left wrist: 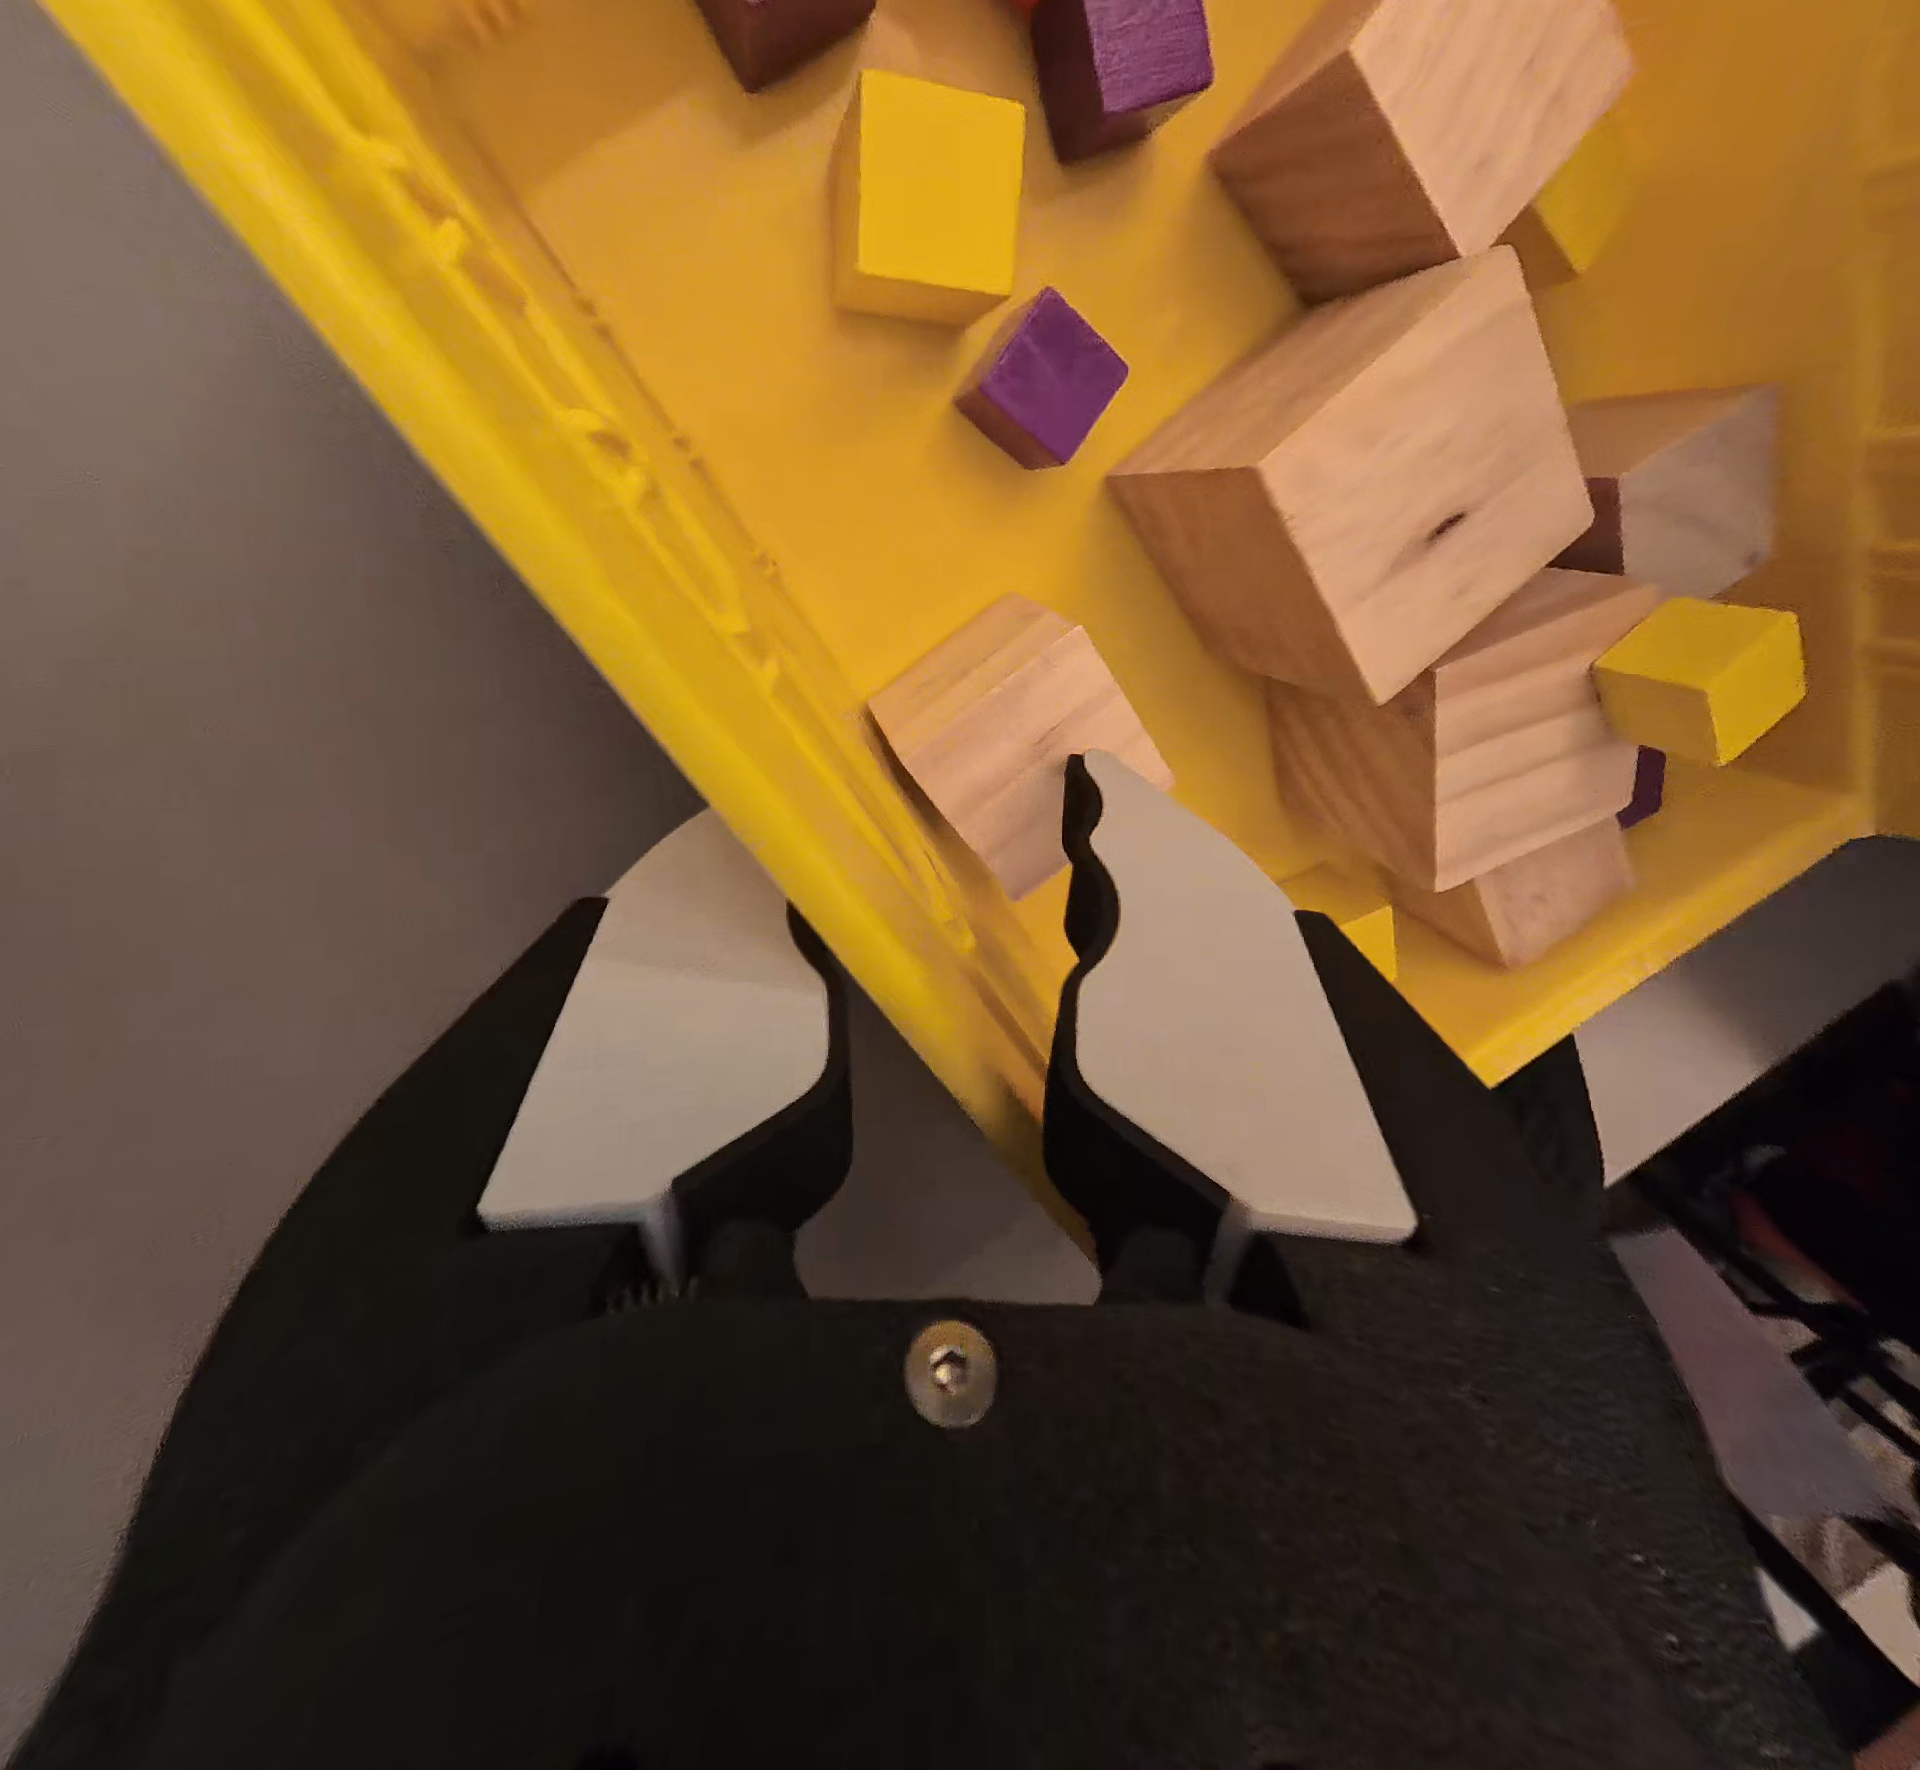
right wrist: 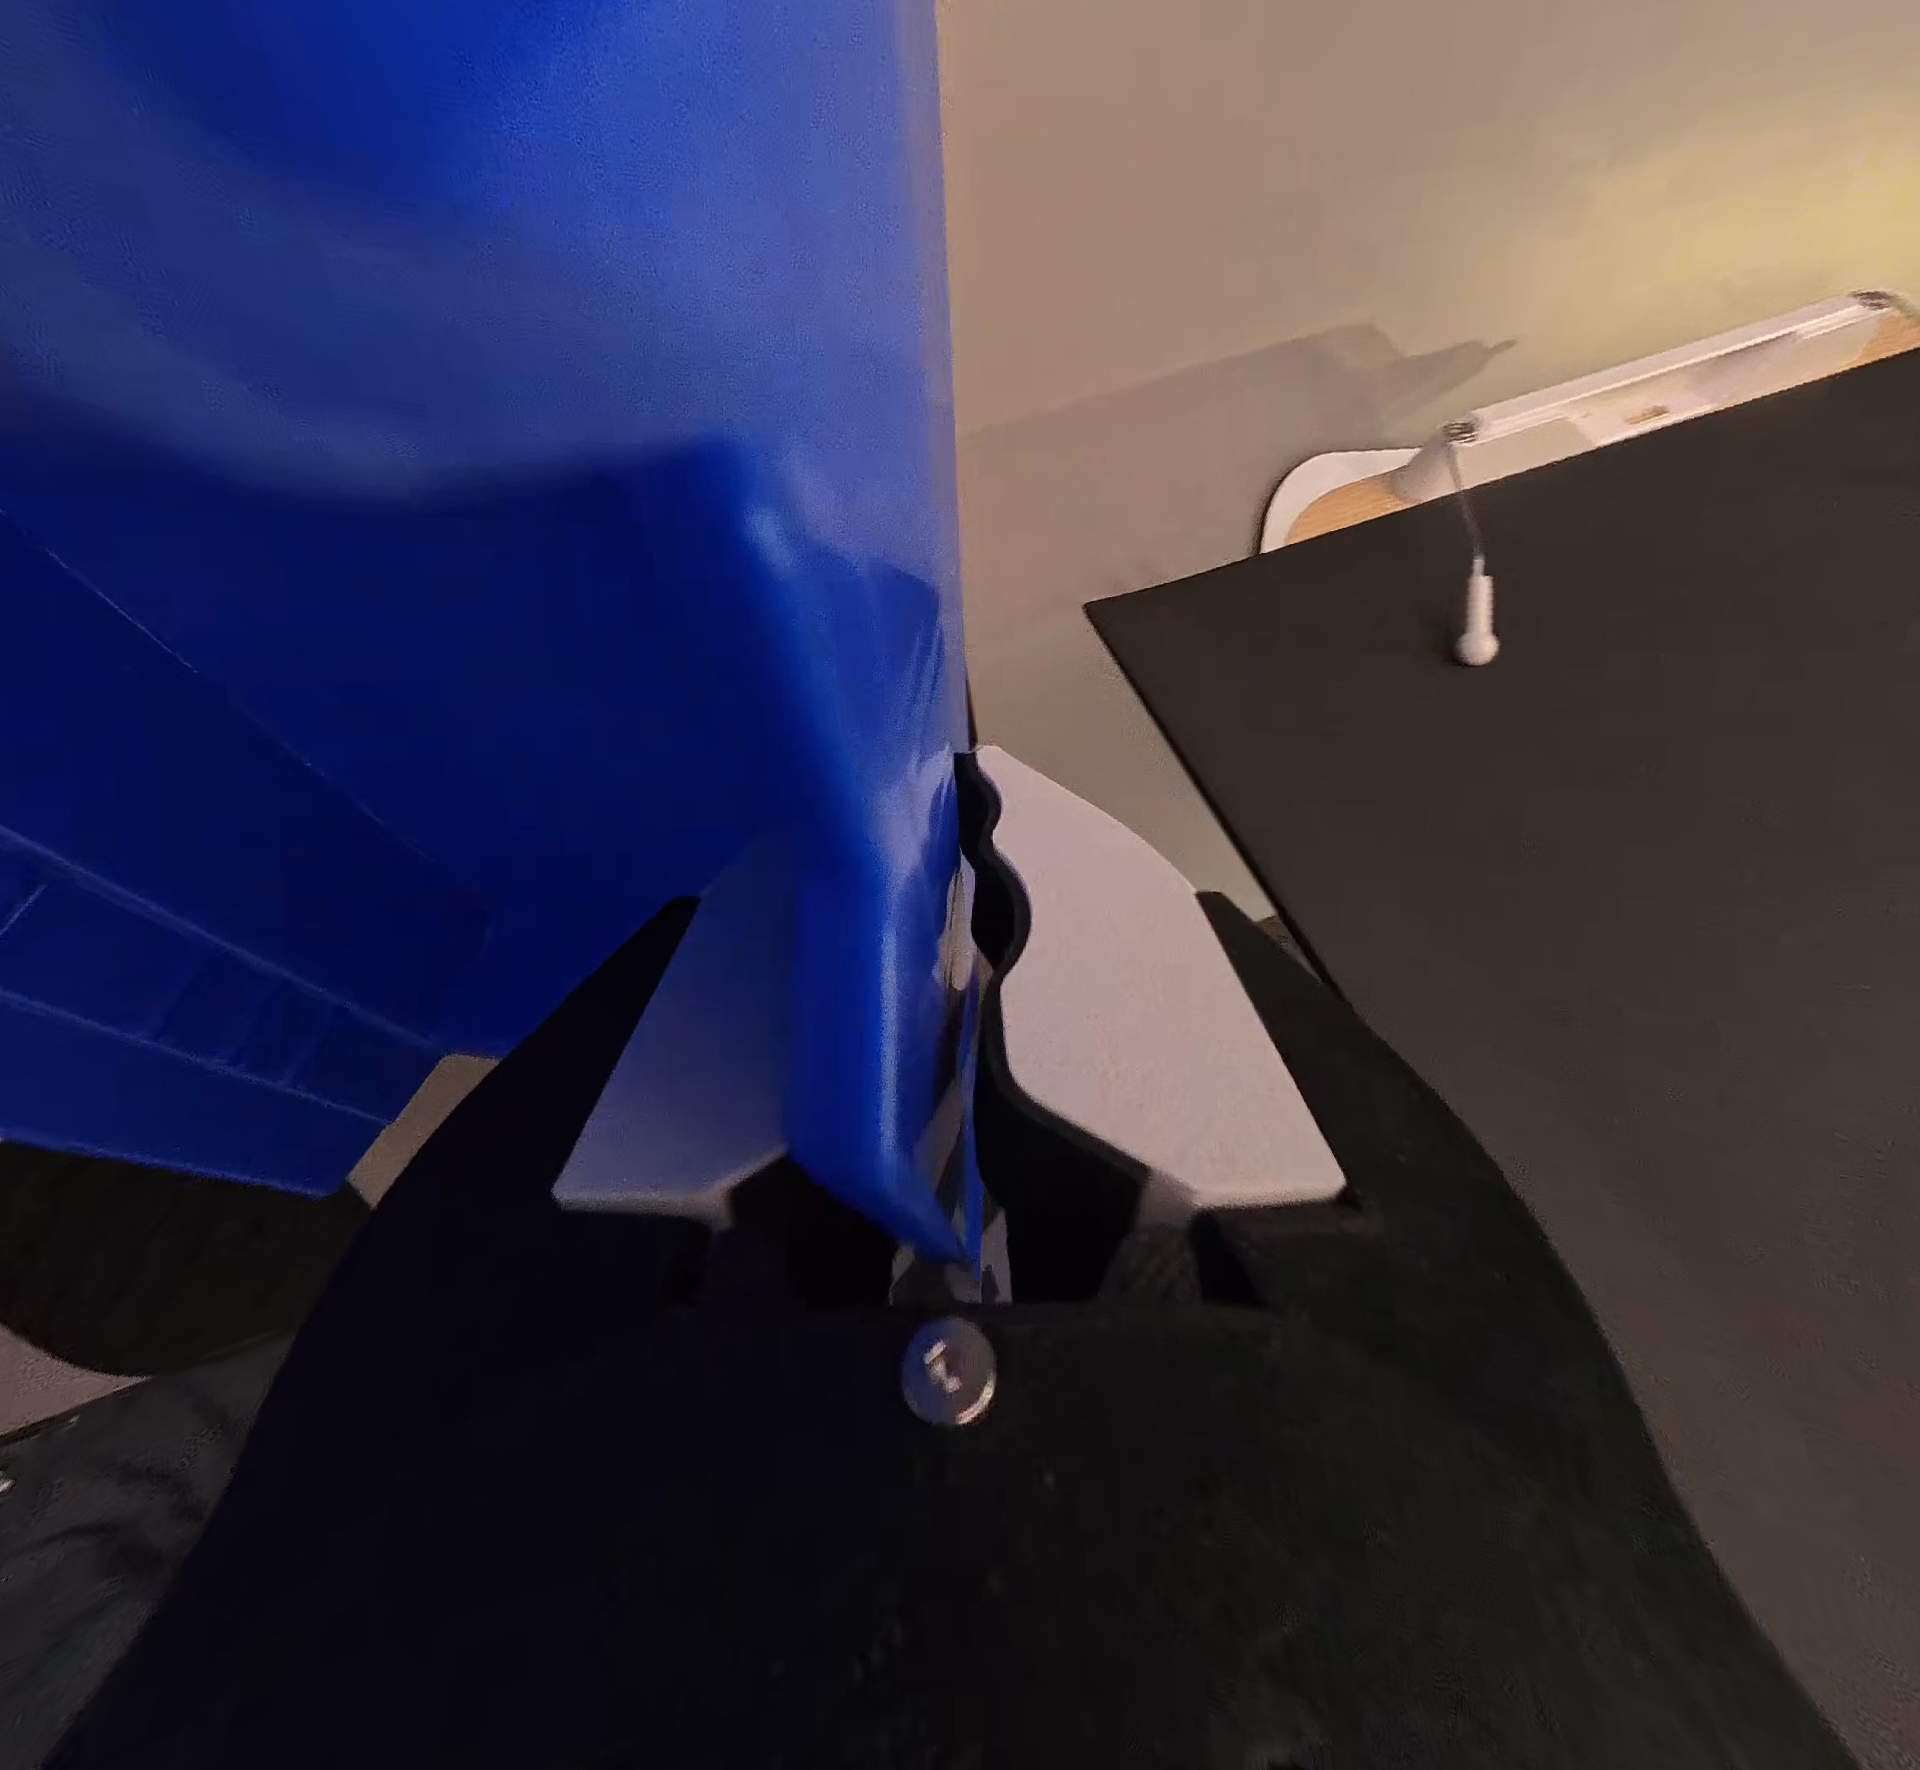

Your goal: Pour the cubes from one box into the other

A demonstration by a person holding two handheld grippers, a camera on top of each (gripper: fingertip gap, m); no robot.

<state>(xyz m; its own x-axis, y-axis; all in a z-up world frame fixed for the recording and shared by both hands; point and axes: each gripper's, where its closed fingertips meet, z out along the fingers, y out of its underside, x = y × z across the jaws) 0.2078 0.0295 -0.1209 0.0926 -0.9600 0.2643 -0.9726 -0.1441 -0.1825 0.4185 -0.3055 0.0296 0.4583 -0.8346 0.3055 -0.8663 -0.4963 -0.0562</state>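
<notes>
my left gripper (left wrist: 940,847) is clamped on the wall of the yellow box (left wrist: 748,515), one finger outside, one inside. the box runs tilted from 11 to 5 o'clock. wooden, purple, yellow and one orange cubes (left wrist: 1361,473) lie inside, heaped toward 3 o'clock. my right gripper (right wrist: 914,889) is clamped on the blue box (right wrist: 468,370) wall; the box fills 9 to 12 o'clock. a black board (right wrist: 1610,889) sits at 3 o'clock.

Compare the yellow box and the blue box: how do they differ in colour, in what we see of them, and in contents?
The yellow box is yellow; the blue box is blue. The yellow box shows its inside, the blue box only its outer walls. Wooden cubes lie in the yellow box; the blue box's contents are hidden. Shared: each is tilted and held at its wall, by the left tool and the right tool.
</notes>
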